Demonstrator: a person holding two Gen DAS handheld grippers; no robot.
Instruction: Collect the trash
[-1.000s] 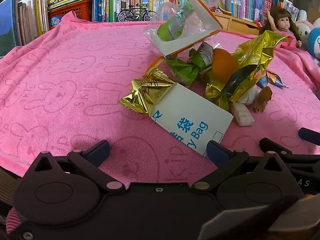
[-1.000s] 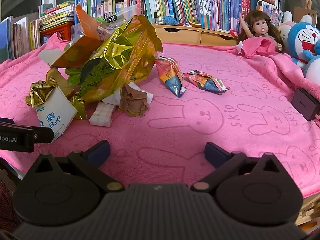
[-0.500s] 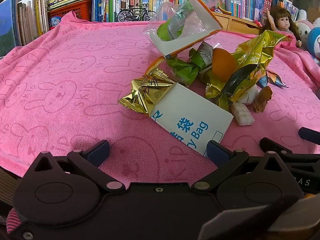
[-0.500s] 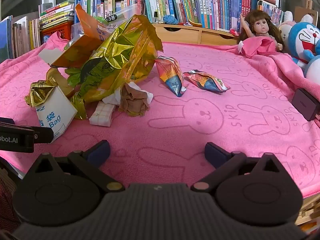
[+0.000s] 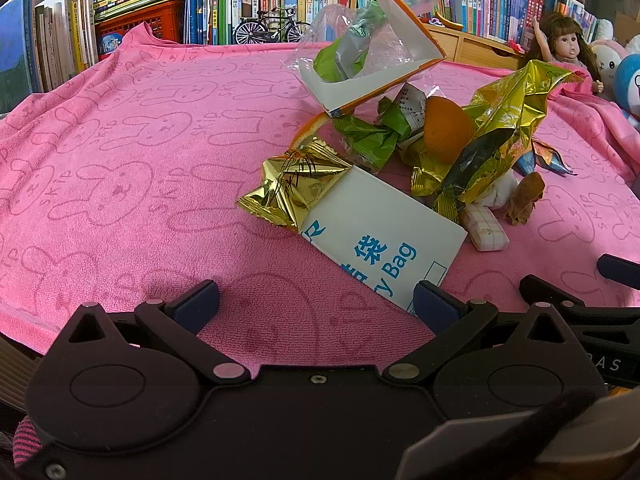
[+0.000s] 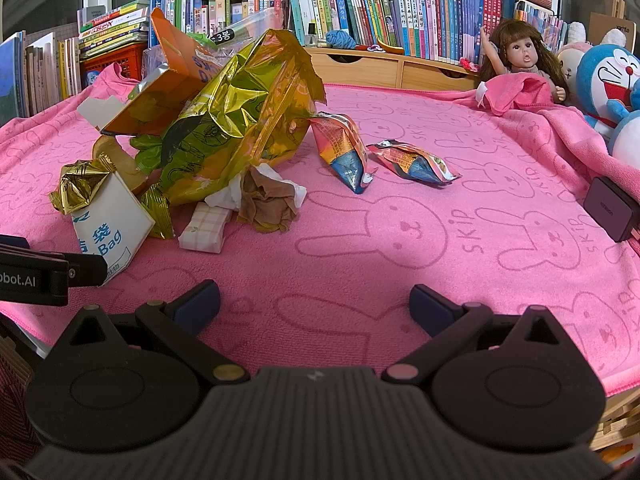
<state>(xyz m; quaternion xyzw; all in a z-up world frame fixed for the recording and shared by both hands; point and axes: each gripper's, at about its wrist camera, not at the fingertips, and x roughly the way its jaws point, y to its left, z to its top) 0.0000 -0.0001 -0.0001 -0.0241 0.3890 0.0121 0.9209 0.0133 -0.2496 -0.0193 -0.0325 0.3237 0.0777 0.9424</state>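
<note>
A pile of trash lies on the pink towel (image 5: 120, 168): a white paper bag with blue print (image 5: 380, 240) (image 6: 106, 224), a small gold wrapper (image 5: 296, 184) (image 6: 80, 184), a big gold foil bag (image 6: 240, 120) (image 5: 500, 136), an orange carton (image 6: 160, 92) (image 5: 372, 76), green wrappers (image 5: 368, 136), an orange peel (image 5: 446, 130), crumpled tissue (image 6: 268, 200) and a small checked packet (image 6: 204, 228). Two colourful snack packets (image 6: 348, 152) (image 6: 412, 160) lie apart to the right. My left gripper (image 5: 316, 304) is open, its right finger at the white bag's corner. My right gripper (image 6: 314, 304) is open over bare towel.
Bookshelves (image 6: 360, 4) line the back. A doll (image 6: 520, 64) and plush toys (image 6: 608, 84) sit at the far right. A dark box (image 6: 610, 216) rests on the towel's right edge. A model bicycle (image 5: 272, 28) stands at the back. Each gripper shows in the other's view.
</note>
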